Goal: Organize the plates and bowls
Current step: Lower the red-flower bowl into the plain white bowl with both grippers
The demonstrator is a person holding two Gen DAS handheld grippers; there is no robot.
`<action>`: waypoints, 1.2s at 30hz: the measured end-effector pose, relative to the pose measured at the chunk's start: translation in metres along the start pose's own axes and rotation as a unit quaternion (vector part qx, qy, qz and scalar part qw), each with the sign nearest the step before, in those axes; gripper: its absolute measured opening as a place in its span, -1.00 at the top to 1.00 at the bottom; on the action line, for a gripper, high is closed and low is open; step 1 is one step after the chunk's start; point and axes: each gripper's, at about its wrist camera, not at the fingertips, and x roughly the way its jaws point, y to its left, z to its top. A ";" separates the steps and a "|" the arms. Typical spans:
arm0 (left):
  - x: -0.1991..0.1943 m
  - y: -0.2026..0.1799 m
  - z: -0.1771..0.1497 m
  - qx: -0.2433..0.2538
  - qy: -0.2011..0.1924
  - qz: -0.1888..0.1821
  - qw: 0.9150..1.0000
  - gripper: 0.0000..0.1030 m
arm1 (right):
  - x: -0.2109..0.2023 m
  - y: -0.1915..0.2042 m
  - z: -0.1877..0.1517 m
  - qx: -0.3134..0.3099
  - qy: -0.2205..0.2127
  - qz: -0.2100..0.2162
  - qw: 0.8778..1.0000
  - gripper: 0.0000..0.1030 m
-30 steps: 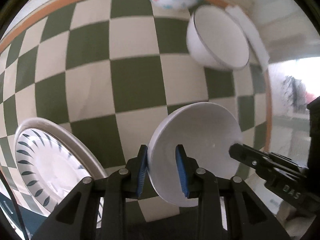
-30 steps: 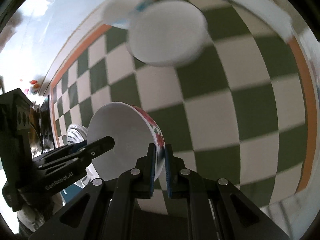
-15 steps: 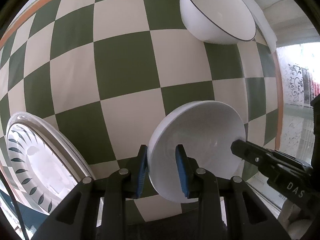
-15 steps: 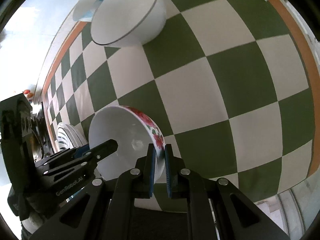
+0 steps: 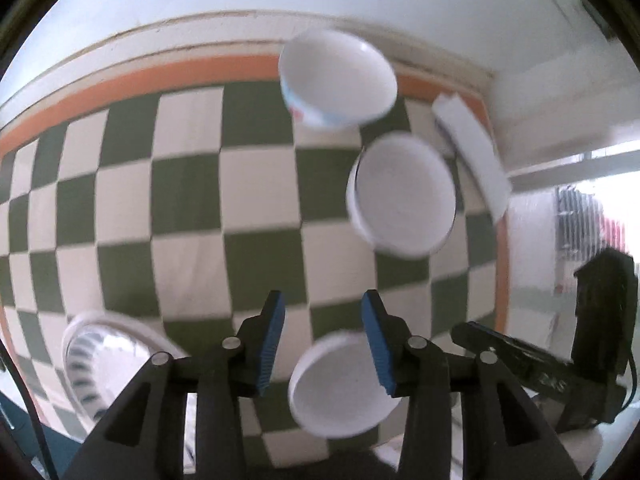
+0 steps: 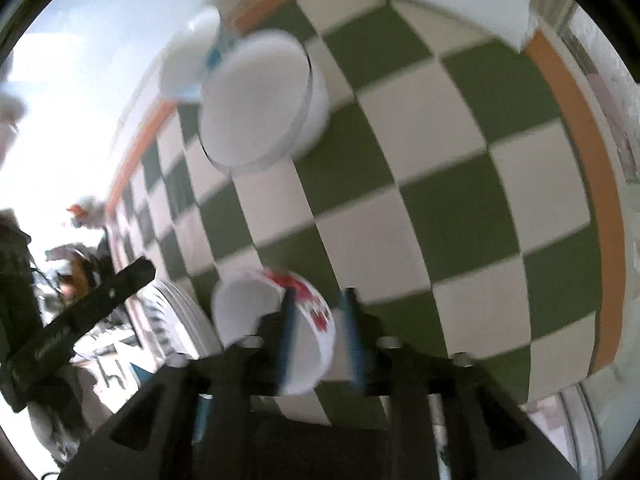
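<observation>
A white bowl with red flowers [image 6: 276, 328] sits on the green-checked tablecloth; it shows white in the left wrist view [image 5: 340, 384]. My left gripper [image 5: 324, 332] is open above its rim. My right gripper [image 6: 318, 336] is open, with the bowl's wall between its spread fingers. A plain white bowl with a dark rim [image 5: 400, 208] and a blue-patterned bowl [image 5: 336, 80] stand further back. A plate with dark leaf marks [image 5: 108, 364] lies at the left.
A white flat strip [image 5: 472, 152] lies by the table's far right corner. The tablecloth's orange border [image 5: 120, 80] runs along the far edge under a white wall. The right gripper's black body [image 5: 560, 360] shows at the right.
Both grippers have opened and let go of the flowered bowl. Both have drawn back and up, so the bowl now sits lower in view. The frames are motion-blurred.
</observation>
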 end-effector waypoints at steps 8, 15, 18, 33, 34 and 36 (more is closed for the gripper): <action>0.045 -0.008 0.058 -0.023 0.032 -0.019 0.999 0.27 | -0.015 -0.003 0.072 0.013 -0.048 0.000 0.999 0.03; 0.085 -0.019 0.074 -0.010 0.070 -0.013 0.997 0.28 | 0.014 0.004 0.112 0.007 -0.035 -0.013 0.999 0.03; 0.089 -0.025 0.072 0.011 0.065 -0.003 0.998 0.55 | 0.030 0.007 0.121 0.005 -0.019 -0.017 1.000 0.23; 0.084 -0.035 0.058 0.044 0.068 -0.002 0.997 0.62 | 0.032 0.020 0.104 -0.015 -0.024 -0.050 0.998 0.81; 0.078 -0.034 0.055 0.044 0.068 -0.004 0.997 0.62 | 0.029 0.021 0.097 -0.015 -0.025 -0.049 0.998 0.81; 0.068 -0.035 0.048 0.046 0.065 -0.006 0.997 0.62 | 0.023 0.027 0.088 -0.018 -0.027 -0.047 0.998 0.81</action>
